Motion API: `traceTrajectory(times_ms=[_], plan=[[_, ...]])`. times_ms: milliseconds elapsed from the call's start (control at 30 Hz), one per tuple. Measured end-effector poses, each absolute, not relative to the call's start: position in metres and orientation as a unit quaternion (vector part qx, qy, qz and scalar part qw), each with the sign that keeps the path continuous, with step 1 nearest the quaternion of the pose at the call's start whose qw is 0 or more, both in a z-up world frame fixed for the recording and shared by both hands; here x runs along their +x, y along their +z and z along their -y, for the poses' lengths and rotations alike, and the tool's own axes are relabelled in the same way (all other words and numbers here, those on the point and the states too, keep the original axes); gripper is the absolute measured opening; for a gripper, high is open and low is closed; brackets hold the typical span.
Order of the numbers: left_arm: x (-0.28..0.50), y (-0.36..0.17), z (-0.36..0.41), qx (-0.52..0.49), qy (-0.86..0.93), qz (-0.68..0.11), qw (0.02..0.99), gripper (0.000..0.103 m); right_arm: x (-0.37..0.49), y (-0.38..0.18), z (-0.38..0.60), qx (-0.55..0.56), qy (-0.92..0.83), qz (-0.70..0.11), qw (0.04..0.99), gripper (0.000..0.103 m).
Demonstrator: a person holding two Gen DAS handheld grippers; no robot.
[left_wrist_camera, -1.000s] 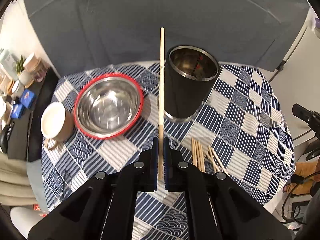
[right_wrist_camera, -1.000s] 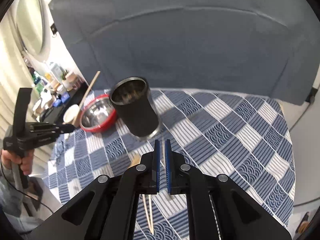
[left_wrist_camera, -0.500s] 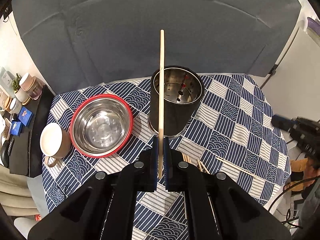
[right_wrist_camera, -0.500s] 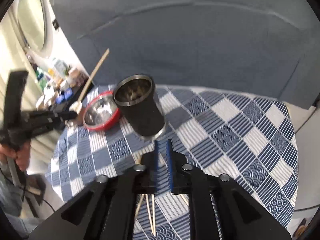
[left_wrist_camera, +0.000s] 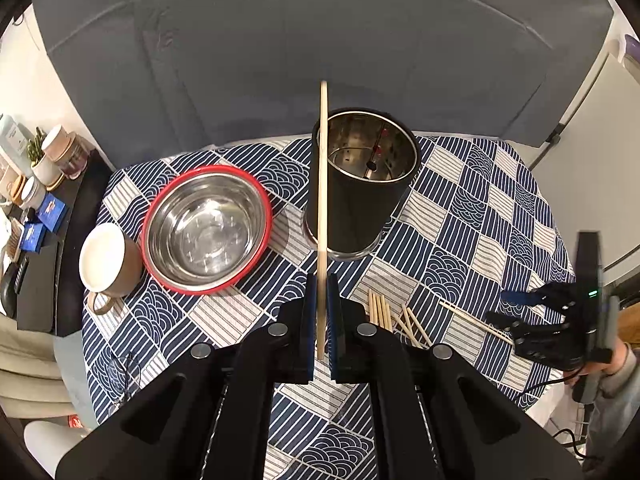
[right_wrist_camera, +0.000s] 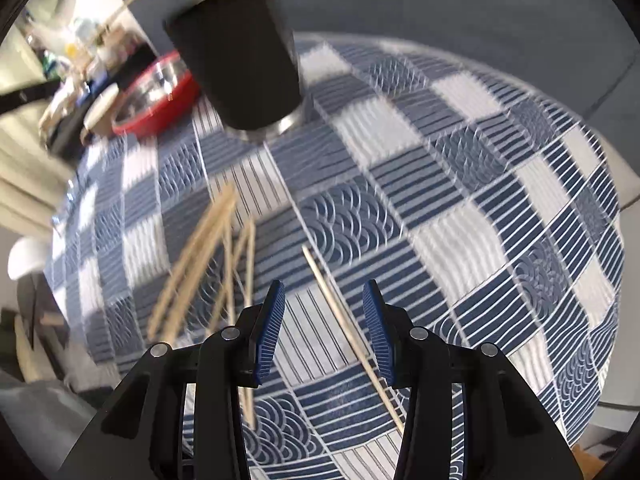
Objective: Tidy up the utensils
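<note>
My left gripper (left_wrist_camera: 320, 320) is shut on a wooden chopstick (left_wrist_camera: 322, 208) that stands up in front of the black metal utensil holder (left_wrist_camera: 360, 188); its tip is level with the holder's left rim. The holder also shows in the right wrist view (right_wrist_camera: 240, 60). My right gripper (right_wrist_camera: 324, 320) is open, low over the checked tablecloth (right_wrist_camera: 460, 184), with a single chopstick (right_wrist_camera: 344, 320) lying between its fingers. A loose bunch of chopsticks (right_wrist_camera: 200, 264) lies to its left, and in the left wrist view (left_wrist_camera: 390, 316) just right of my left gripper.
A red-rimmed steel bowl (left_wrist_camera: 206, 228) and a beige mug (left_wrist_camera: 108, 264) sit left of the holder. A dark sofa (left_wrist_camera: 320, 52) backs the round table. A shelf with small jars and boxes (left_wrist_camera: 36, 184) stands at far left.
My right gripper has opened and dropped low over the single chopstick on the cloth. My left gripper has shifted so the held chopstick now lines up with the holder's left rim.
</note>
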State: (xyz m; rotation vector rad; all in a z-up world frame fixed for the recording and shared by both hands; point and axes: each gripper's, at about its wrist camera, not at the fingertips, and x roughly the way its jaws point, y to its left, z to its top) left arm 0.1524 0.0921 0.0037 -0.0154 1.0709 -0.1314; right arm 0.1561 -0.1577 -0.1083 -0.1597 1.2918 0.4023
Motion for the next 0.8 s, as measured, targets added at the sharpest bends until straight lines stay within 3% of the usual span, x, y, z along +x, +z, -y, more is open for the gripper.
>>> traceTrajectory(times_ms=[233,467,533,567,633,800], plan=[[0.145,-0.003,-0.095,-0.016,-0.058,-0.517,0.854,0.005,0.157,-0.161,0.157,-0.105,0.173,-0.642,0.74,0.039],[0.143,-0.012,-0.1,-0.025,-0.049,-0.526,0.849,0.005,0.152,-0.17,0.149,-0.128,0.171,-0.636,0.741,0.038],[0.144,-0.015,-0.1,-0.029,-0.05,-0.529,0.847,0.005,0.153,-0.171,0.145,-0.142,0.164,-0.634,0.742,0.03],[0.144,-0.016,-0.101,-0.032,-0.051,-0.53,0.846,0.005,0.153,-0.17,0.144,-0.146,0.161,-0.635,0.742,0.018],[0.145,-0.018,-0.101,-0.033,-0.051,-0.532,0.844,0.005,0.153,-0.171,0.143,-0.147,0.156,-0.637,0.741,0.005],[0.145,-0.022,-0.102,-0.031,-0.05,-0.537,0.842,0.005,0.149,-0.172,0.146,-0.134,0.152,-0.642,0.739,0.004]])
